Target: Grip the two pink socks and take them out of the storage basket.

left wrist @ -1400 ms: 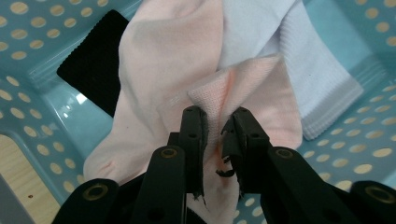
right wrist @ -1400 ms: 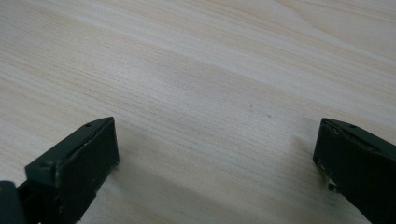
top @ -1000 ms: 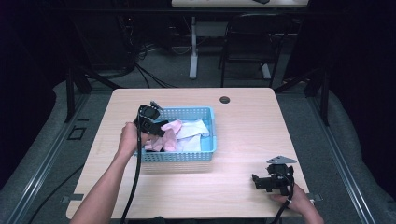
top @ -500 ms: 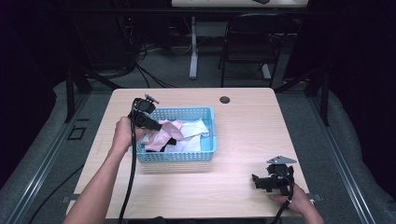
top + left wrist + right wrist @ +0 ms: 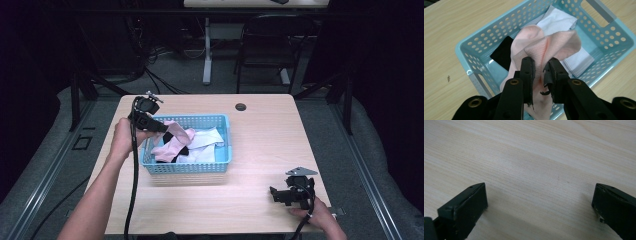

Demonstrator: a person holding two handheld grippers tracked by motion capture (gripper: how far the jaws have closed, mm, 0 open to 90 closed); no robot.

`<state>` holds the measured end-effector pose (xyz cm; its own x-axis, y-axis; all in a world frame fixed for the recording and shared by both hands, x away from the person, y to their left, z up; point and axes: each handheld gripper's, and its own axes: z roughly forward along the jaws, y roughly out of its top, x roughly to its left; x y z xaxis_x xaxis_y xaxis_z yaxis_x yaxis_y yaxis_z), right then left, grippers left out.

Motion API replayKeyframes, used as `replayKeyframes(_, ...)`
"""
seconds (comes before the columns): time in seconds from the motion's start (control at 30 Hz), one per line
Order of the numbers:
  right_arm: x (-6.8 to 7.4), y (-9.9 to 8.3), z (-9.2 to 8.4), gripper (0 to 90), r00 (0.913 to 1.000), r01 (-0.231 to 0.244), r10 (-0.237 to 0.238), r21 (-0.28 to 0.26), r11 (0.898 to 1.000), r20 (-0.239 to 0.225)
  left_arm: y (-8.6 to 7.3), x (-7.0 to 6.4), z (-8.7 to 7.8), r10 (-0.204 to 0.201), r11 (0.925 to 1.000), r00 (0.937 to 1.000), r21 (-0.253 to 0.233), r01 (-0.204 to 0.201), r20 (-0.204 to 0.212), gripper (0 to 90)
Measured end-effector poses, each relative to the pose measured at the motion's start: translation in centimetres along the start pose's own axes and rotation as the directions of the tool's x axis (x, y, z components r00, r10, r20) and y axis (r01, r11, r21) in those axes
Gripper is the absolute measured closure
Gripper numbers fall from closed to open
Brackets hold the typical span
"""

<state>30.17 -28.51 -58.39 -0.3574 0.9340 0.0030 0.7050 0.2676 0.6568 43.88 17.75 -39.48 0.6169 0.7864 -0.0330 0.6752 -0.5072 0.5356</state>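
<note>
Where the high view looks down on the bench (image 5: pixel 260 135), the left gripper (image 5: pixel 159 126) sits left of centre at the near-left corner of the blue basket (image 5: pixel 226 150), its jaws nearly closed on a pink sock (image 5: pixel 172 142) that drapes from them down into the basket, over white cloths (image 5: pixel 207 137) and a black piece (image 5: pixel 176 152). The right gripper (image 5: pixel 274 194) rests low on the bench at the lower right, well apart from the basket. In the left gripper view, the pink sock (image 5: pixel 544 50) is pinched between the two jaws at lower centre and bunches up above them, with the basket (image 5: pixel 474 60) beneath. In the right gripper view, the jaws stand wide apart over bare wood (image 5: pixel 536 170), holding nothing. No writing or label can be read anywhere.
</note>
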Motion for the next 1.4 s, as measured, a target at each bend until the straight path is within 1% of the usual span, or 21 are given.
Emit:
replayKeyframes(0.07,0.0,0.0,0.0,0.0,1.0,0.0,0.0,-0.001,1.0,0.0,0.0,0.3,-0.7,0.001,1.0,1.0,-0.007,-0.001,-0.004,75.8)
replayKeyframes(0.2,0.0,0.0,0.0,0.0,1.0,0.0,0.0,0.0,1.0,0.0,-0.1,0.8,-1.7,-0.009,0.9996,0.9999,-0.026,0.008,-0.012,75.7)
replayKeyframes(0.27,0.0,0.0,0.0,0.0,1.0,0.0,0.0,0.0,1.0,0.0,-0.1,0.9,-1.9,-0.016,0.9994,0.9998,-0.032,0.016,-0.01,75.7)
replayKeyframes(0.33,0.0,0.0,0.0,0.0,1.0,0.0,0.0,-0.001,1.0,0.0,-0.2,1.5,-2.8,-0.031,0.9985,0.9993,-0.045,0.03,-0.02,75.7)
replayKeyframes(0.37,0.0,0.0,0.0,0.0,1.0,0.0,0.0,-0.001,1.0,0.0,-0.2,1.5,-2.8,-0.031,0.9985,0.9993,-0.045,0.03,-0.02,75.7)
replayKeyframes(0.47,0.0,0.0,0.0,0.0,1.0,0.0,0.0,-0.001,1.0,0.0,-0.5,2.1,-3.8,-0.039,0.9978,0.9986,-0.055,0.037,-0.036,75.7)
replayKeyframes(0.5,0.0,0.0,0.0,0.0,1.0,0.0,0.0,-0.001,1.0,0.0,-0.5,2.1,-3.8,-0.039,0.9978,0.9986,-0.055,0.037,-0.036,75.7)
replayKeyframes(0.53,0.0,0.0,0.0,0.0,1.0,-0.001,0.001,-0.001,1.0,-0.001,-0.6,2.4,-4.3,-0.044,0.9973,0.9982,-0.061,0.042,-0.041,75.7)
replayKeyframes(0.57,0.0,0.0,0.0,0.0,1.0,-0.001,0.001,-0.001,1.0,-0.001,-0.6,2.4,-4.3,-0.044,0.9973,0.9982,-0.061,0.042,-0.041,75.6)
replayKeyframes(0.63,0.0,0.0,0.0,0.0,1.0,-0.001,0.001,-0.001,1.0,0.0,-1.1,3.2,-5.2,-0.069,0.9947,0.9966,-0.079,0.065,-0.045,75.6)
replayKeyframes(0.73,0.0,0.0,0.0,0.0,1.0,0.0,0.0,-0.001,1.0,0.0,-1.6,4.1,-6.0,-0.092,0.9916,0.9943,-0.097,0.086,-0.055,75.5)
replayKeyframes(0.77,0.0,0.0,0.0,0.0,1.0,0.0,0.0,-0.001,1.0,0.0,-1.6,4.1,-6.0,-0.092,0.9916,0.9943,-0.097,0.086,-0.055,75.5)
replayKeyframes(0.8,0.0,0.0,0.0,0.0,1.0,0.0,0.0,0.0,1.0,0.0,-1.9,4.5,-6.4,-0.107,0.9891,0.9922,-0.107,0.1,-0.063,75.5)
replayKeyframes(0.87,0.0,0.0,0.0,0.0,1.0,0.0,0.0,0.0,1.0,0.0,-2.1,4.7,-6.6,-0.11,0.9889,0.9917,-0.107,0.103,-0.066,75.5)
replayKeyframes(1.03,0.0,0.0,0.0,0.0,1.0,-0.001,0.001,-0.001,1.0,0.0,-3.1,5.7,-7.6,-0.136,0.9845,0.9876,-0.122,0.126,-0.078,75.4)
replayKeyframes(1.07,0.0,0.0,0.0,0.0,1.0,-0.001,0.001,-0.001,1.0,0.0,-3.3,5.9,-7.8,-0.145,0.9831,0.986,-0.124,0.134,-0.083,75.4)
replayKeyframes(1.1,0.0,0.0,0.0,0.0,1.0,-0.001,0.001,-0.001,1.0,0.0,-3.3,5.9,-7.8,-0.145,0.9831,0.986,-0.124,0.134,-0.083,75.4)
replayKeyframes(1.13,0.0,0.0,0.0,0.0,1.0,0.0,0.0,0.0,1.0,0.0,-3.8,6.3,-8.1,-0.157,0.9808,0.9837,-0.13,0.145,-0.088,75.3)
replayKeyframes(1.17,0.0,0.0,0.0,0.0,1.0,0.0,0.0,0.0,1.0,0.0,-4.0,6.5,-8.2,-0.165,0.98,0.9816,-0.128,0.152,-0.096,75.4)
replayKeyframes(1.3,0.0,0.0,0.0,0.0,1.0,0.001,-0.001,0.0,1.0,0.0,-4.9,7.2,-8.6,-0.181,0.978,0.977,-0.125,0.167,-0.113,75.3)
replayKeyframes(1.4,0.0,0.0,0.0,0.0,1.0,0.003,-0.003,0.003,1.0,-0.003,-5.5,7.8,-8.8,-0.202,0.9748,0.9714,-0.123,0.186,-0.126,75.3)
